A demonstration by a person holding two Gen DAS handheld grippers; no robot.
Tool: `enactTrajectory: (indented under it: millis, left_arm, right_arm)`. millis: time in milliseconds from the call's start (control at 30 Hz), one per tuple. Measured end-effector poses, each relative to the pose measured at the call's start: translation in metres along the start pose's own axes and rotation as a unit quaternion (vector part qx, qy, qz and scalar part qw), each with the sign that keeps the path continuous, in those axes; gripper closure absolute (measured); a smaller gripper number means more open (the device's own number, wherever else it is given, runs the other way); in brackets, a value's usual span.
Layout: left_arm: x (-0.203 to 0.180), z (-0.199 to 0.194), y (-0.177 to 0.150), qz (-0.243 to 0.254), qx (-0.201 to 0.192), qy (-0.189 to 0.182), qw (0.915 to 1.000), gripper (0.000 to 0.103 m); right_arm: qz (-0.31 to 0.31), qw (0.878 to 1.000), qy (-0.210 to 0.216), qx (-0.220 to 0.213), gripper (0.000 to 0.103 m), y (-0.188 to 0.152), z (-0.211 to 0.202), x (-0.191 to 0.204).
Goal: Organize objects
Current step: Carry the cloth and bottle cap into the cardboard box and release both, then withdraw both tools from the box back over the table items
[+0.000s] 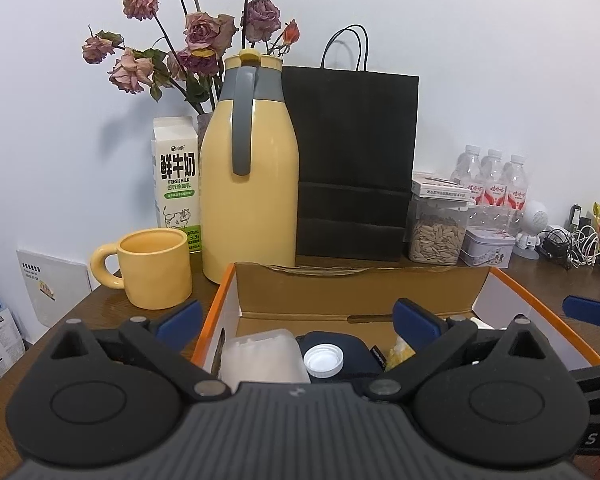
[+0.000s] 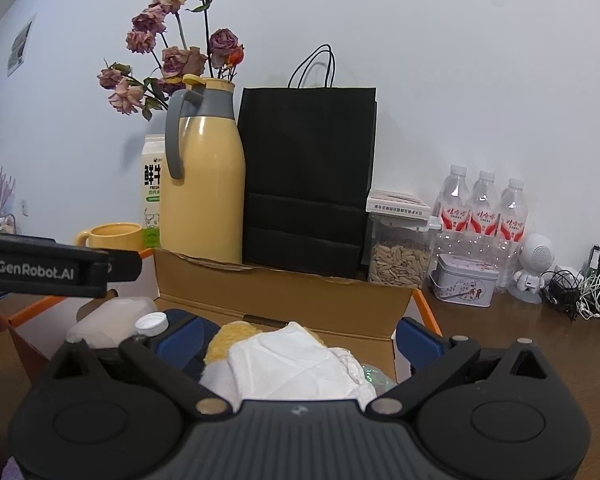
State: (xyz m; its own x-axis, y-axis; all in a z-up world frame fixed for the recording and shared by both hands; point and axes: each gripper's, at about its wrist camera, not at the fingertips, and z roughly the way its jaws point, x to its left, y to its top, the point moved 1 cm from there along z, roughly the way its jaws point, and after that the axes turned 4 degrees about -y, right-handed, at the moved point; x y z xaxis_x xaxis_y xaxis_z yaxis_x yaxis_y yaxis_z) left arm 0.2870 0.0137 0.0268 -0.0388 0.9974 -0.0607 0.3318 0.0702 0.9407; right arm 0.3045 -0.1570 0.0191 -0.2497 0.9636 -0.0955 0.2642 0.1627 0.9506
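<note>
On the brown table (image 1: 100,304) sits an open cardboard box (image 1: 356,292) with orange edges, and both grippers hang over it. Seen from the left wrist, the left gripper (image 1: 298,320) has its blue pads spread wide with nothing between them; below it in the box lie a cloudy plastic container (image 1: 260,354), a white bottle cap (image 1: 323,360) on something dark, and a bit of yellow stuff at the right. Seen from the right wrist, the right gripper (image 2: 300,338) is also wide open and empty, above a crumpled white cloth (image 2: 296,360) and a yellow fluffy thing (image 2: 232,338) in the box. Behind the box stand a yellow jug (image 1: 250,184) with a grey handle, a yellow mug (image 1: 156,266) to its left, a milk carton (image 1: 176,184), dried roses (image 1: 204,36), and a black paper bag (image 1: 356,160). Further right are a jar of seeds (image 1: 436,236), a small tin (image 1: 486,246), three water bottles (image 1: 492,180) and a tangle of cables (image 1: 572,246).
</note>
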Motion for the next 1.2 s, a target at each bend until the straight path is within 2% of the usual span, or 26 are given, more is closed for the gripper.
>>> enactTrajectory:
  millis: [267,467,700,933,1200]
  left_arm:
    - [0.005,-0.016,0.002,0.000,-0.012,0.006,0.9999,0.000]
    - [0.011,-0.030,-0.003,0.002,-0.006,0.000,1.0000,0.000]
    - [0.014,-0.043,-0.015,0.013,0.001,-0.002,0.9999,0.000]
    - [0.015,-0.053,-0.032,0.024,0.020,-0.005,0.9995,0.000]
    - [0.028,-0.063,-0.050,0.007,0.049,-0.004,0.9987,0.000]
  right_arm:
    - [-0.005,1.000,-0.002,-0.009,0.000,0.000,-0.020,-0.004]
    - [-0.012,1.000,0.002,0.003,0.000,-0.011,-0.032,-0.005]
    - [-0.020,0.999,0.019,0.039,0.000,-0.033,-0.049,-0.003]
    - [-0.027,0.994,0.041,0.095,0.000,-0.057,-0.063,0.001]
    - [-0.052,0.988,0.048,0.136,0.000,-0.071,-0.061,0.012]
